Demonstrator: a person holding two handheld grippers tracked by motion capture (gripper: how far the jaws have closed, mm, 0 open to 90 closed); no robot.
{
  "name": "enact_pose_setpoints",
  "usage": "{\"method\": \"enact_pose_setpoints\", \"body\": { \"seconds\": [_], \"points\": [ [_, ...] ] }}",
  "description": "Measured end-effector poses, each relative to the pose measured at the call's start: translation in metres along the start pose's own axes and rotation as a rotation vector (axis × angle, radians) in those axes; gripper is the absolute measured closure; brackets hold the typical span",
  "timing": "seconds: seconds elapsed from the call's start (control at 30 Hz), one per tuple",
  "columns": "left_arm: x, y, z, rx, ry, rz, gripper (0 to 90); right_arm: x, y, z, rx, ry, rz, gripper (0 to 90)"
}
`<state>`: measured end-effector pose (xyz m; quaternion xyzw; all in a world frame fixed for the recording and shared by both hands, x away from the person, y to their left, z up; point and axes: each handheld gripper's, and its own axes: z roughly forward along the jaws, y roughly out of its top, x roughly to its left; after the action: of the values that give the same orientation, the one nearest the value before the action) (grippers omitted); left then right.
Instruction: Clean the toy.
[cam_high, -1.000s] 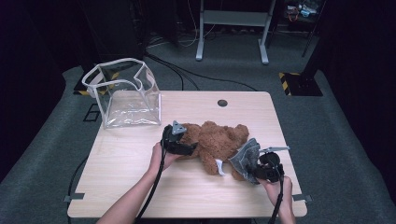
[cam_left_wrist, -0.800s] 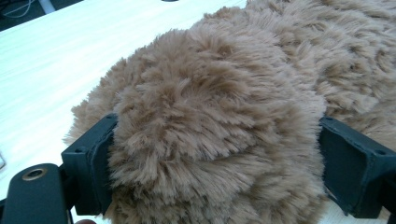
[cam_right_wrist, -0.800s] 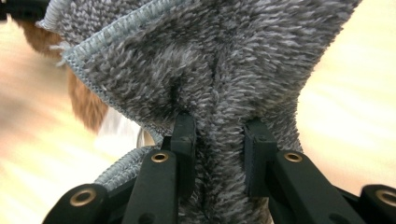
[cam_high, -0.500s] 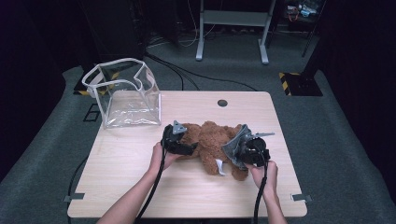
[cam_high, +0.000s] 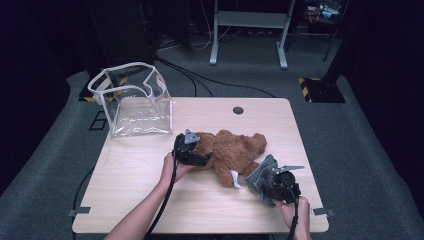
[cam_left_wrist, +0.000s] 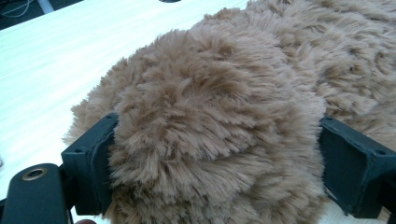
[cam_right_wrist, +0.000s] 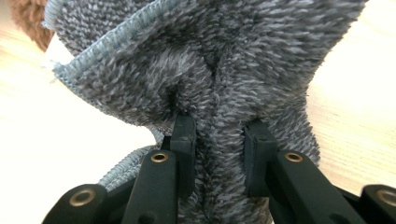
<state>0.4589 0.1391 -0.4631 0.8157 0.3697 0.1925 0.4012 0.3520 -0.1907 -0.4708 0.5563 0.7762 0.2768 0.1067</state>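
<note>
My left tool (cam_high: 192, 152) is clamped wide around one end of the teddy bear (cam_high: 227, 150), fur bulging between the pads (cam_left_wrist: 95, 163); the bear lies mid-counter, toward the near right. My right tool (cam_high: 275, 182) pinches a bunched grey cloth (cam_right_wrist: 219, 70) tight, jaws nearly closed, near the counter's near right corner, cloth touching the bear's lower end. Step in hand, I judge: both items gripped, likely wiping or wrapping the bear. Next move calls for holding the bear firm while bringing the cloth onto it. A clear bag (cam_high: 132, 102) stands open at the far left corner.
</note>
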Motion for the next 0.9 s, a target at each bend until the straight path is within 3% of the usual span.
{"method": "enact_pose_setpoints", "body": {
  "seconds": [0.1,0.2,0.3,0.4,0.53,0.7,0.9],
  "points": [
    [0.0,0.0,0.0,-0.001,0.0,0.001,11.9,0.005,0.008,-0.009,-0.06,0.017,0.015,70.2],
    [0.0,0.0,-0.001,0.007,0.0,0.002,11.9,0.018,0.026,-0.012,-0.12,0.02,-0.032,70.1],
    [-0.001,0.0,0.0,-0.001,0.003,0.001,11.9,0.032,0.045,0.0,-0.114,0.013,-0.062,70.1],
    [0.0,-0.001,-0.001,-0.002,0.0,-0.004,12.0,0.039,0.054,0.017,-0.071,-0.009,-0.046,70.0],
    [0.001,-0.001,-0.001,0.001,-0.003,0.001,12.0,0.045,0.047,0.02,-0.065,-0.046,-0.07,70.2],
    [0.0,-0.001,0.0,-0.009,-0.001,-0.008,11.9,0.048,0.023,0.021,-0.034,-0.076,-0.111,70.6],
    [0.001,-0.001,0.0,-0.003,-0.004,-0.006,12.0,0.036,0.003,0.016,-0.029,-0.091,-0.09,71.2]
  ]
}}
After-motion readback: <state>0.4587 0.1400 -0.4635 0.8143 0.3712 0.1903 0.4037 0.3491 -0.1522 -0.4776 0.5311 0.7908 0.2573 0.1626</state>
